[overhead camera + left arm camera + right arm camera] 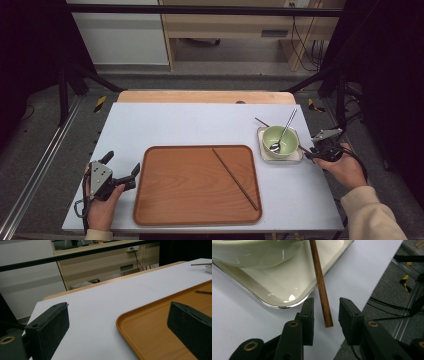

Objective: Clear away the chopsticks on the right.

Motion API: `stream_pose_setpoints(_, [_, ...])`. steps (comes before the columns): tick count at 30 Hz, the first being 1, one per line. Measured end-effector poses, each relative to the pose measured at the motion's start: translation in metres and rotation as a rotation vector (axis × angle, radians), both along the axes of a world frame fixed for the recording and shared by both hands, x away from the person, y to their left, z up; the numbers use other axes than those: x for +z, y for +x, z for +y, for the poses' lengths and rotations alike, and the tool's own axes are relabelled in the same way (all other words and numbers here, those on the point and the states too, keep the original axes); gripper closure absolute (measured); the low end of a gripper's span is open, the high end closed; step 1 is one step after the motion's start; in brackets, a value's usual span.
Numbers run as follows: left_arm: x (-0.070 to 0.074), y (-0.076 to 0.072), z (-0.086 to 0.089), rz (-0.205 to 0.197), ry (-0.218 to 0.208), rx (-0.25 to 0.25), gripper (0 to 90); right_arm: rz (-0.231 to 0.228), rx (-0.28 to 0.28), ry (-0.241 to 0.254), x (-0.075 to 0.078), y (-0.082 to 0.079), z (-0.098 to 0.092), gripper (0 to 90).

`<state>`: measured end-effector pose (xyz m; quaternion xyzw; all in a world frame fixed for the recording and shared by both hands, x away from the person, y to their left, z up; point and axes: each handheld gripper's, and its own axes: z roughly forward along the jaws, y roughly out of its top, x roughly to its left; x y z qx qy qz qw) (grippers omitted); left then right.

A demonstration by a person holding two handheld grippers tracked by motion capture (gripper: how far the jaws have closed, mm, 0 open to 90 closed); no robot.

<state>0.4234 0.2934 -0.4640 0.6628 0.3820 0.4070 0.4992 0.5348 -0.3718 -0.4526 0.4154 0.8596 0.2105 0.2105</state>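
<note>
The brown chopstick point(321, 282) lies across the square dish's point(294, 287) corner beside the green bowl point(280, 140), its end jutting between the right claw's point(325, 312) pads, not yet gripped. That hand point(345, 167) reaches in low from the tabletop's point(190, 122) right edge. The left claw point(120, 167) rests released beside the tray point(165, 200).

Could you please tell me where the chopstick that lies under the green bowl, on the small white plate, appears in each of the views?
High view: the chopstick pokes out both sides of the white plate, right end at the right gripper.
Left gripper view: a thin brown stick at the top right edge, seemingly the same chopstick.
Right gripper view: it runs from the top centre down between the open jaws, untouched.
Shared landmark: the white plate.
</note>
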Motion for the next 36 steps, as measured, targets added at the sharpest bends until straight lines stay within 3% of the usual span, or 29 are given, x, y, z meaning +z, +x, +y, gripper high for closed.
stream_pose_setpoints(6, [0.0,0.0,0.0,-0.001,0.001,0.0,3.9,0.01,0.007,-0.007,-0.002,0.004,0.002,71.6])
stream_pose_setpoints(10, [0.001,0.0,-0.001,-0.002,0.002,-0.002,3.9,0.026,0.023,-0.019,-0.002,0.004,0.003,82.0])
stream_pose_setpoints(16, [0.001,0.0,0.0,-0.002,0.002,0.001,3.9,-0.027,0.032,0.004,0.005,-0.001,0.003,84.3])
stream_pose_setpoints(21, [0.0,0.0,-0.001,-0.002,0.001,0.0,3.9,-0.101,-0.059,0.01,0.02,-0.006,-0.005,84.4])
stream_pose_setpoints(25, [0.001,0.0,-0.001,-0.002,0.002,0.0,3.9,-0.174,-0.175,0.006,0.038,-0.009,-0.009,84.4])
stream_pose_setpoints(29, [0.001,-0.001,0.0,-0.004,0.002,0.002,3.9,-0.21,-0.256,0.018,0.05,-0.009,-0.008,84.5])
stream_pose_setpoints(32, [0.001,0.0,0.0,-0.003,0.002,0.002,3.9,-0.233,-0.274,0.047,0.06,-0.01,-0.006,84.4])
stream_pose_setpoints(36, [0.001,0.0,0.0,-0.003,0.001,0.003,3.9,-0.257,-0.257,0.073,0.07,-0.014,0.0,84.4])
